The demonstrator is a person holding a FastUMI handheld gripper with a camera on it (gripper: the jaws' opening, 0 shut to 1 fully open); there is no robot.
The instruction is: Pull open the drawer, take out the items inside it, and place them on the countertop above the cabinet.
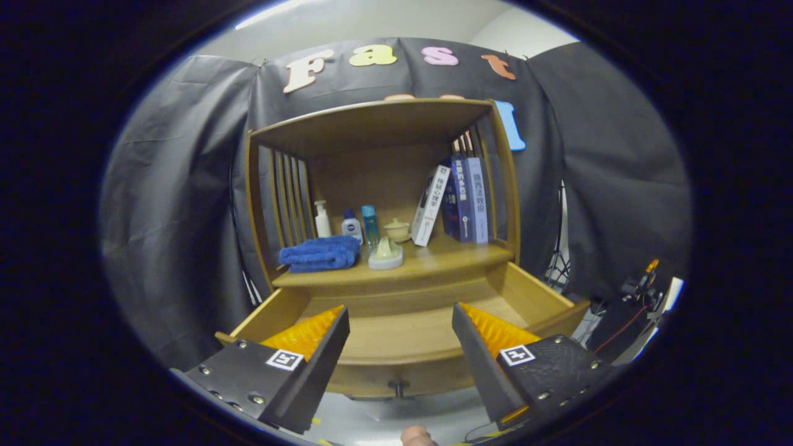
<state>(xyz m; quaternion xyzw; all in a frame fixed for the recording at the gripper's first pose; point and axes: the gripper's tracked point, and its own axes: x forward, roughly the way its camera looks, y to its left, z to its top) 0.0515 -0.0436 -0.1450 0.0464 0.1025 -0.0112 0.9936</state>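
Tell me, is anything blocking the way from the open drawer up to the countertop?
Nothing visible blocks it. The drawer is pulled out with open air above it, and the tool hangs open over it, empty. The countertop already holds a blue towel, bottles and books, but its front right is bare.

wooden drawer [403,334] pulled open; folded blue towel [320,254] lies on the countertop [433,257] above.

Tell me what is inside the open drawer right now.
The drawer is pulled out and the visible wooden floor is bare. The open tongs cover its two front corners, so something small there cannot be excluded. The blue towel lies on the countertop above.
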